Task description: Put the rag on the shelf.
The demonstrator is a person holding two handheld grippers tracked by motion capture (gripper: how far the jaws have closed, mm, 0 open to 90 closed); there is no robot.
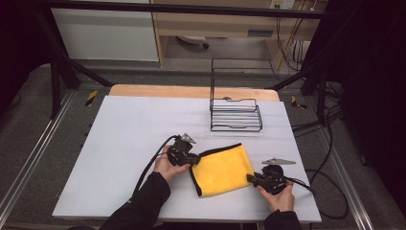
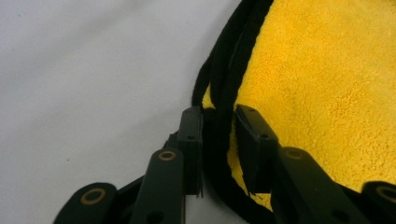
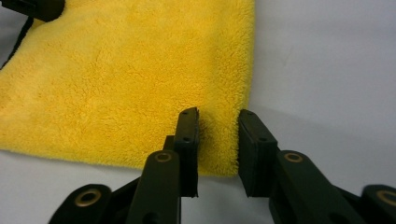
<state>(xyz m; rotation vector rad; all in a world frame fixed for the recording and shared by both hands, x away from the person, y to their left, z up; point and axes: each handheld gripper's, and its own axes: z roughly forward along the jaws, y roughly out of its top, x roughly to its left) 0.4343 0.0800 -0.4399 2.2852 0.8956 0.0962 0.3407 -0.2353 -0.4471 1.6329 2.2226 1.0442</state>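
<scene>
The left gripper holds the black-edged corner of the yellow towel between narrow fingers; the right gripper pinches its opposite corner on the white counter.

I can read no text, label, brand or number anywhere from here. The only sign-like marks I make out are yellow-and-black hazard stripes on two small patches of the floor frame, one left of the table's far edge and one right of it. Neither carries any lettering.
</scene>
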